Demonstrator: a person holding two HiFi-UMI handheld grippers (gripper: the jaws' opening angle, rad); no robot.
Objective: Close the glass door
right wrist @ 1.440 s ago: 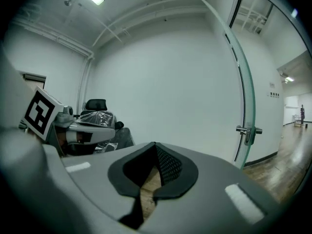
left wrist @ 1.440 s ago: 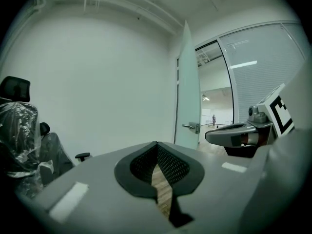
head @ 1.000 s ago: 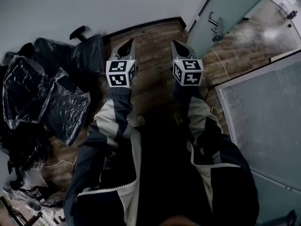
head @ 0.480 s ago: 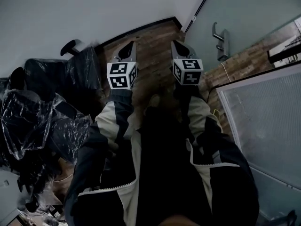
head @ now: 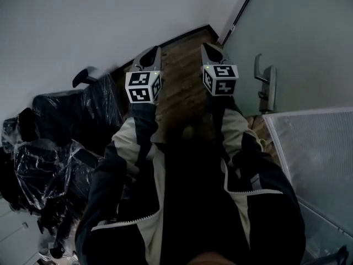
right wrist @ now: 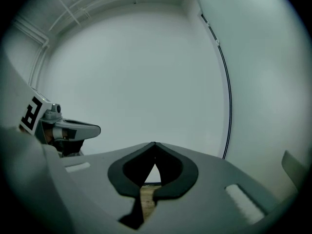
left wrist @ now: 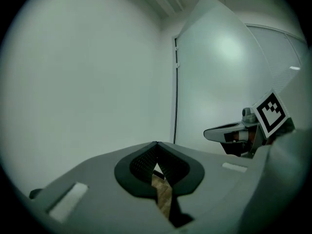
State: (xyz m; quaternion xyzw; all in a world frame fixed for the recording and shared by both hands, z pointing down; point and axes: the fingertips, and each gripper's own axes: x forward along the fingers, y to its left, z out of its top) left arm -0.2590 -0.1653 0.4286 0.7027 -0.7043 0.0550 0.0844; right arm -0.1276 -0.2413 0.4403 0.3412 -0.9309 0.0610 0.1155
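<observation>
Looking down, the person's dark jacket fills the bottom of the head view. The left sleeve and the right sleeve reach up the middle. The left gripper and the right gripper point up the picture side by side, a little apart. Both have their jaws pressed together at the tips, with nothing between them.

Under them is a strip of bare wooden floor, the only open room. Chairs wrapped in plastic crowd its left edge, close to the left sleeve. A ribbed panel stands at the lower right, close to the right sleeve. Farther off, the white wall shuts the strip at the top, with a black baseboard along its foot.

The glass door fills the upper right. It is to the right of the right gripper and not touching it. Its metal handle sits near that gripper, to the right and a bit lower.
</observation>
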